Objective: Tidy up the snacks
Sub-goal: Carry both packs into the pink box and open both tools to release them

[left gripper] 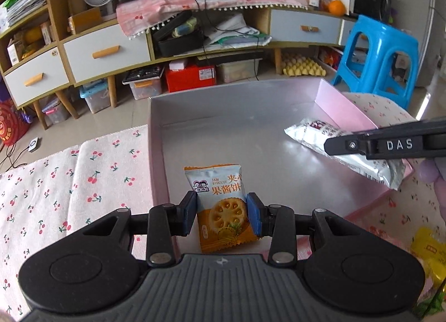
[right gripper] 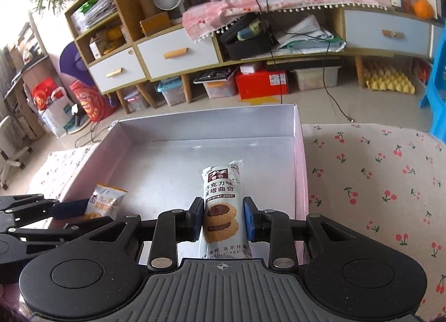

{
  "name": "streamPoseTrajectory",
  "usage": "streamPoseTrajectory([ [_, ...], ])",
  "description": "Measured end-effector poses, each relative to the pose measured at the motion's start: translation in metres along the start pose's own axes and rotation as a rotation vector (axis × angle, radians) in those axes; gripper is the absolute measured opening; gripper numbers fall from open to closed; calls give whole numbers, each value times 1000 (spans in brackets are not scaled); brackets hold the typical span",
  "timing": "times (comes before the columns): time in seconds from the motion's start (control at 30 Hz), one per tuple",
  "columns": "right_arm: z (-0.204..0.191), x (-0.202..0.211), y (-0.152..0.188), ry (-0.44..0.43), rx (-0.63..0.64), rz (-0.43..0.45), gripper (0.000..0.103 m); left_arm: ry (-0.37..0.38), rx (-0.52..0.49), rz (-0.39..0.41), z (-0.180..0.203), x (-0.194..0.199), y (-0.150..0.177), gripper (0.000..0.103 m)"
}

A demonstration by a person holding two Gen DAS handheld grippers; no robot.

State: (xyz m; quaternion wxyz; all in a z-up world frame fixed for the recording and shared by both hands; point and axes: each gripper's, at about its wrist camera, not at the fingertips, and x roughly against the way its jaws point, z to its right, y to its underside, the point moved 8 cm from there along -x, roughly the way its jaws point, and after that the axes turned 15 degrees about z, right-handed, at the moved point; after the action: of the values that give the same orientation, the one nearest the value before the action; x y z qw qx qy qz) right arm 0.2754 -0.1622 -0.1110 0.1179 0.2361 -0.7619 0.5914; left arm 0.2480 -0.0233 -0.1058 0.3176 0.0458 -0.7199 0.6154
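Jam biscuit packet (left gripper: pixel 220 204): glossy printed film, crimped ends. Chocolate tart cookie packet (right gripper: pixel 223 210): shiny silvery foil-like wrap. Box (left gripper: pixel 223 126): smooth card, grey satin inside, pink outside. Cloth (left gripper: pixel 83 182): matt cherry-print fabric. Left gripper (left gripper: pixel 221 211): matt black plastic, blue rubbery-looking pads.

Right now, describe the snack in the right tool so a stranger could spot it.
Find the shallow pink box with the silvery floor on the cherry-print cloth. Over its right side, the right tool grips a long white cookie packet picturing two chocolate-filled tarts, unlike the shorter orange jam biscuit packet.
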Motion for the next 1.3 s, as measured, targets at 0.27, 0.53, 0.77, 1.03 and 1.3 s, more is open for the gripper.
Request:
streamPoseTrajectory([
  [0.27, 5, 4, 2, 8, -12, 8, 29, 12, 67, -26, -2, 2, 3, 36],
  [0.53, 7, 4, 2, 13, -5, 22, 29, 32, 108, -42, -3, 3, 5, 36],
  [0.77, 4, 6, -3, 20, -1, 29, 38, 13, 82, -11, -1, 4, 3, 44],
  [1.03, 0, 29, -21, 24, -4, 42, 54, 11, 112, 7, 5, 18, -7, 71],
  [1.3, -12, 74, -39, 21, 2, 42, 70, -6, 148, 15, 10, 50, -18, 92],
])
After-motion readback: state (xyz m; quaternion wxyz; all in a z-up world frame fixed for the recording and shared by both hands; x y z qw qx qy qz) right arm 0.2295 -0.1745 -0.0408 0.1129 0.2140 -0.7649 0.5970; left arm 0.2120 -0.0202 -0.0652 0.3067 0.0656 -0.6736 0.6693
